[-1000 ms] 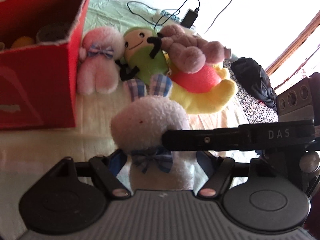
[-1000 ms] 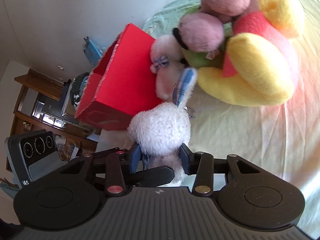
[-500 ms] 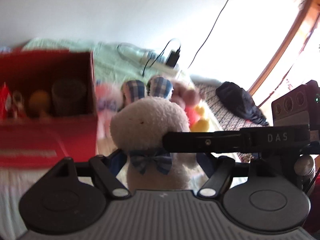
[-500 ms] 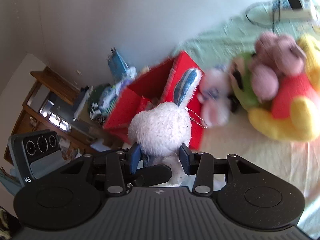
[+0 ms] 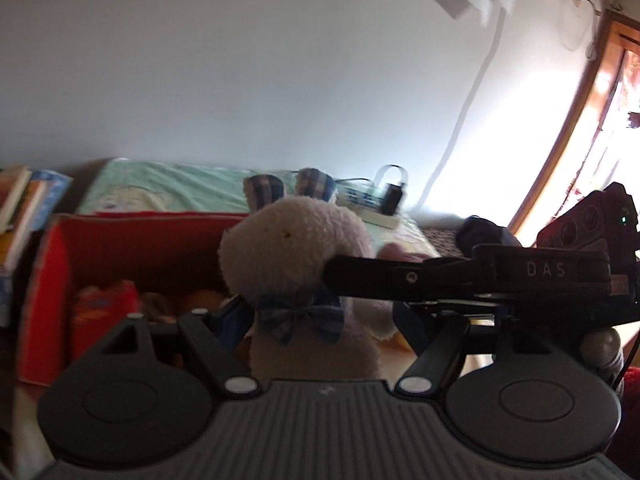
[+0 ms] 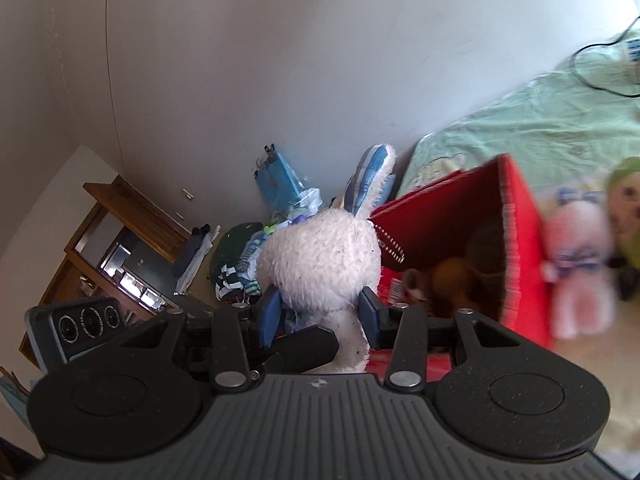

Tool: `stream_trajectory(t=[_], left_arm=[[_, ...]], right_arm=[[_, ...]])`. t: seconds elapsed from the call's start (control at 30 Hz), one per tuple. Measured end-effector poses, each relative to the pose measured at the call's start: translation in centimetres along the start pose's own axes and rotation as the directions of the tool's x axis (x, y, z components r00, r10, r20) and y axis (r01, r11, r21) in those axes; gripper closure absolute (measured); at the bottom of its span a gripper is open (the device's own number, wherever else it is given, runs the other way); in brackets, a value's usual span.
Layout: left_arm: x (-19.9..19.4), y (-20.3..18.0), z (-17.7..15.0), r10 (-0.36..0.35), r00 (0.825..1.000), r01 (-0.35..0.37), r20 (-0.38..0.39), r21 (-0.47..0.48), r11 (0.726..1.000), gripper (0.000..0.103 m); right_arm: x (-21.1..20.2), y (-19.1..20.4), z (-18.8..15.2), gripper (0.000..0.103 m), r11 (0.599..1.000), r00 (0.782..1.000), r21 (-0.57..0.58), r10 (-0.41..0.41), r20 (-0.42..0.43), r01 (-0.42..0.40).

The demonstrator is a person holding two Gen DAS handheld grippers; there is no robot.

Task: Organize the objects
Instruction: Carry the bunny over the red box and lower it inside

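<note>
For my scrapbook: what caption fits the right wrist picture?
Both grippers hold a white plush bunny up beside the open red box.

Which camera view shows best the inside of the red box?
The right wrist view: the red box opens toward it, showing brown toys at the bottom. In the left wrist view, the white plush rabbit covers much of the box.

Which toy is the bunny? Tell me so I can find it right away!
Find the big red box on the bed. Just in front of it, held up between both grippers, is the white bunny. Unlike the pink plush beside the box, it has checked blue ears and a blue bow.
</note>
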State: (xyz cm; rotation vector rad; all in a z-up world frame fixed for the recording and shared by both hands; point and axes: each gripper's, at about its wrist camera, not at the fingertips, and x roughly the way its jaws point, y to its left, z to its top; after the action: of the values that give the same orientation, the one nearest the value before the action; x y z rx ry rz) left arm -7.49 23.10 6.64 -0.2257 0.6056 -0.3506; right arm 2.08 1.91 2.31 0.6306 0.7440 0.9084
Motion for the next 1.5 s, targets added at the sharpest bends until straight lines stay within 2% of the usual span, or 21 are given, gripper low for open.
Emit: stream_trajectory(t=[0.3,0.47,0.7,0.93,1.1,1.2,1.3,1.5], left_arm=[[-0.3,8.5,0.8,0.102,0.994,-0.103,-0.028,-0.031,0.994,0.027],[0.7,12.2,0.5,0.134,0.988,-0.139,-0.076,-0.065,0.988,0.027],[1.8,14.6,-0.2,0.177,0.975,-0.19,-0.132,-0.09,0.978,0.029],[2.0,13.9,-0.6,0.202,0.971,-0.209,-0.13,-0.039,0.977,0.024],[2.8,12.9,-0.4,0.221,0.961,-0.225,-0.169,-0.005,0.974,0.019],[3.4,12.3,-0.1,0.24,0.951,-0.243,-0.193,0.008,0.97,0.015],[4.0,11.7,0.1,0.259,0.941,-0.26,-0.216,0.024,0.965,0.01],[4.8,11.3,0.2,0.326,0.912,-0.326,-0.25,0.044,0.944,0.01]], right_arm=[[8.5,1.3,0.0,0.058,0.999,0.999,0.046,-0.004,-0.04,0.006],[11.9,1.7,-0.5,0.058,0.997,0.996,0.05,-0.052,-0.077,0.056],[15.2,0.4,-1.6,0.054,0.984,0.981,0.092,-0.137,-0.14,0.151],[14.9,-1.2,-2.0,0.055,0.971,0.977,0.17,-0.144,-0.158,0.17],[13.2,-1.7,-2.2,0.056,0.966,0.977,0.187,-0.153,-0.149,0.18],[11.8,-1.3,-2.0,0.056,0.964,0.97,0.141,-0.21,-0.12,0.226],[10.4,-0.7,-1.8,0.054,0.952,0.955,0.087,-0.287,-0.079,0.293],[8.2,-0.7,-2.2,0.048,0.922,0.925,0.068,-0.379,-0.038,0.381]])
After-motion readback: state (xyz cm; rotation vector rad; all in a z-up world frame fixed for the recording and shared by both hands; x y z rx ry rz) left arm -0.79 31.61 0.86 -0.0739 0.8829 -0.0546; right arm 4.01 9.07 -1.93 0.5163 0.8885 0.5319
